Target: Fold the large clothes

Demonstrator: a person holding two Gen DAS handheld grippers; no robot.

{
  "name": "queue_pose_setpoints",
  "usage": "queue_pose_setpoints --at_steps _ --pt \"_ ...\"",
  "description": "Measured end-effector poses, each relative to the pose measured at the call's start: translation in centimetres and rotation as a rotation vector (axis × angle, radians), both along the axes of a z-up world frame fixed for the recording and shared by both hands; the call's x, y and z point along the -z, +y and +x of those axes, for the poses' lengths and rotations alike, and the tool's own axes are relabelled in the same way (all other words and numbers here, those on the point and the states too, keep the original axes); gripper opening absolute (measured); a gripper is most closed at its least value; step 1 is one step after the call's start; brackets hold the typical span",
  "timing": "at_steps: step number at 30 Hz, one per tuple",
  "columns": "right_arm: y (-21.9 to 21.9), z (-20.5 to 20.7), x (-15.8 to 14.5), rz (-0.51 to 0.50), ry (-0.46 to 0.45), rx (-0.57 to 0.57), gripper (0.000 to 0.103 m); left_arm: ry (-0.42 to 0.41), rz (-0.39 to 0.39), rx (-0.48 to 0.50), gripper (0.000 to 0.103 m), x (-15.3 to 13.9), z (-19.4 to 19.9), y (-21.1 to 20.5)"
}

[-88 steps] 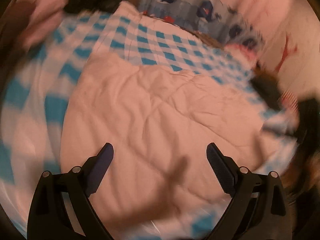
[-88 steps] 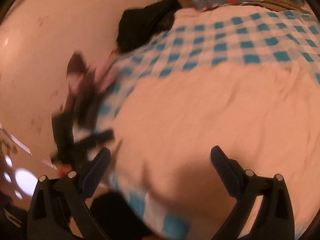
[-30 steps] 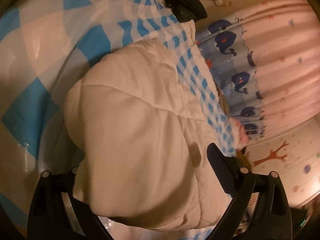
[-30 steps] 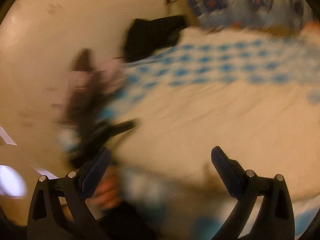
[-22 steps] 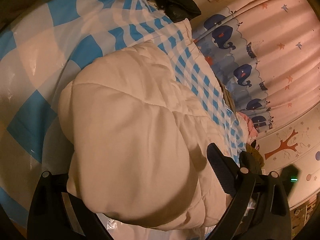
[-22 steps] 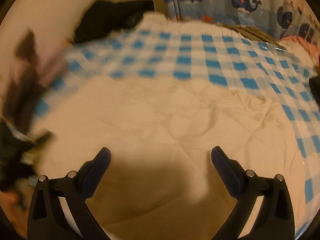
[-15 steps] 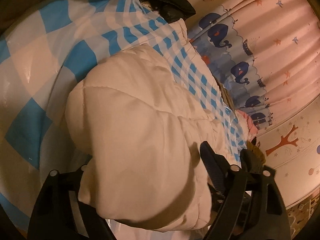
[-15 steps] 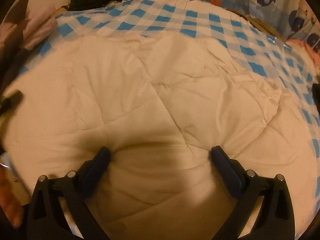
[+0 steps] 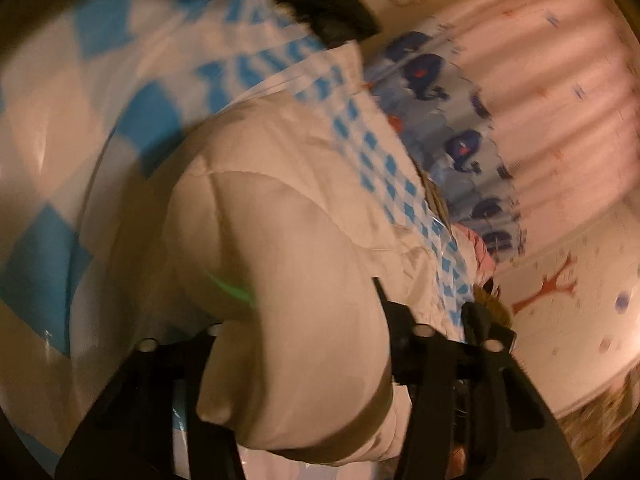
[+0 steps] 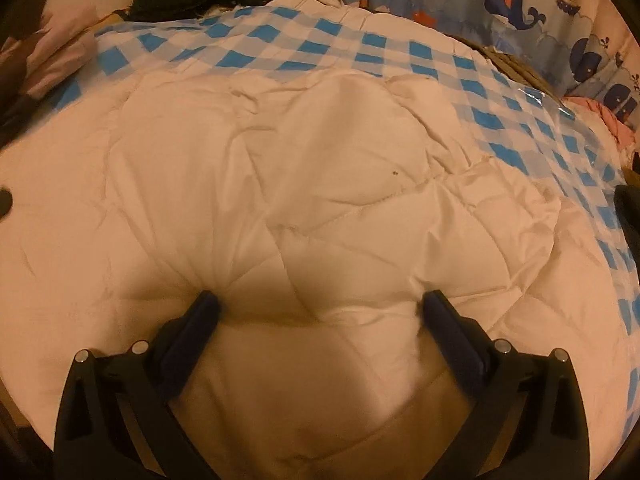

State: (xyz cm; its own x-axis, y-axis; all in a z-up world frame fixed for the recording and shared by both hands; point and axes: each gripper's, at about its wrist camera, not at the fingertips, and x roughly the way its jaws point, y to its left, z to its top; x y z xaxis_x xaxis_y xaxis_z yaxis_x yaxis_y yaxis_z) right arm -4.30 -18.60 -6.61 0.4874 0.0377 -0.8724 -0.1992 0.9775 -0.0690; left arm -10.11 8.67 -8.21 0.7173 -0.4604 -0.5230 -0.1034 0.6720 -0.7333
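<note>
A: The left claw point(image 9: 296, 344) bites a fat roll of the white padded garment point(image 10: 320, 184), which bulges between its jaws; the right claw point(image 10: 320, 308) is spread wide, tips pressed into the padding.

B: How far along does the folding look?

A: Barely begun, by appearance. The garment lies mostly flat on the blue-checked sheet point(image 10: 392, 46), puffy, quilted, creased; only the left edge is gathered.
</note>
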Motion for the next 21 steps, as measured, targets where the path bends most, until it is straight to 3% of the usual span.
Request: queue_pose_setpoints --at_steps 3,8,10,12,16,21 --pt "0.1 -1.0 -0.1 0.002 0.019 -0.04 0.098 -0.083 0.106 0.05 0.034 -2.9 -1.7 -2.0" --pt "0.8 -5.2 -0.8 0.032 0.07 -0.167 0.098 -0.239 0.241 0.13 0.034 -7.3 -9.0 -5.2" --pt "0.8 -5.8 -1.6 0.038 0.097 -0.204 0.098 -0.242 0.236 0.118 0.035 -7.3 -10.5 -4.9" --pt "0.5 -5.5 -3.2 0.076 0.063 -0.195 0.098 -0.21 0.211 0.089 0.035 -6.7 -10.7 -3.8" --pt "-0.2 -2.1 -4.5 0.078 -0.023 -0.045 0.098 -0.144 0.151 0.048 0.036 -5.7 -9.9 -1.9" --pt "2.1 2.4 0.4 -0.034 0.033 -0.02 0.098 -0.144 0.215 0.052 0.036 -6.2 -8.6 -3.1"
